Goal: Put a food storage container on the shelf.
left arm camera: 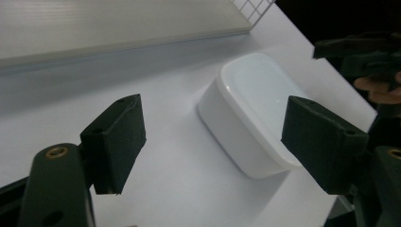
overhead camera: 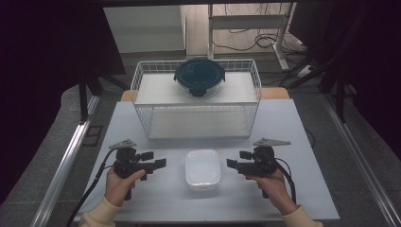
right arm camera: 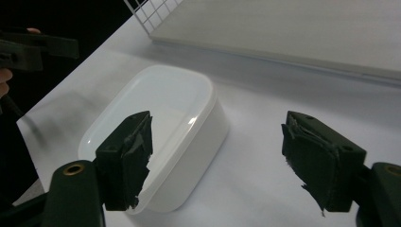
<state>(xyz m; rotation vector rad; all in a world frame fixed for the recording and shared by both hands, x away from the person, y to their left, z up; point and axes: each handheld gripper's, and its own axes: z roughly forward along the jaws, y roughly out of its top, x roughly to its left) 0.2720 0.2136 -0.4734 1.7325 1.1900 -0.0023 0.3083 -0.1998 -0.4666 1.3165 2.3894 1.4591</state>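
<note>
A white lidded rectangular container (overhead camera: 202,169) (left arm camera: 255,109) (right arm camera: 161,123) lies on the pale table (overhead camera: 156,203) near its front edge. To its left my left gripper (overhead camera: 155,159) (left arm camera: 215,137) stands open, pointing at the container and apart from it. On the other side my right gripper (overhead camera: 238,159) (right arm camera: 222,156) is open too, aimed at the container with a gap to it. Nothing is between either pair of jaws. A dark blue round lidded container (overhead camera: 199,75) sits on the top shelf of a white wire rack (overhead camera: 196,105).
The wire rack (left arm camera: 250,7) (right arm camera: 151,14) stands across the far half of the table, and its lower shelf is bare. Metal frame rails (overhead camera: 66,161) run along both sides of the table. Table legs and cables lie on the floor behind.
</note>
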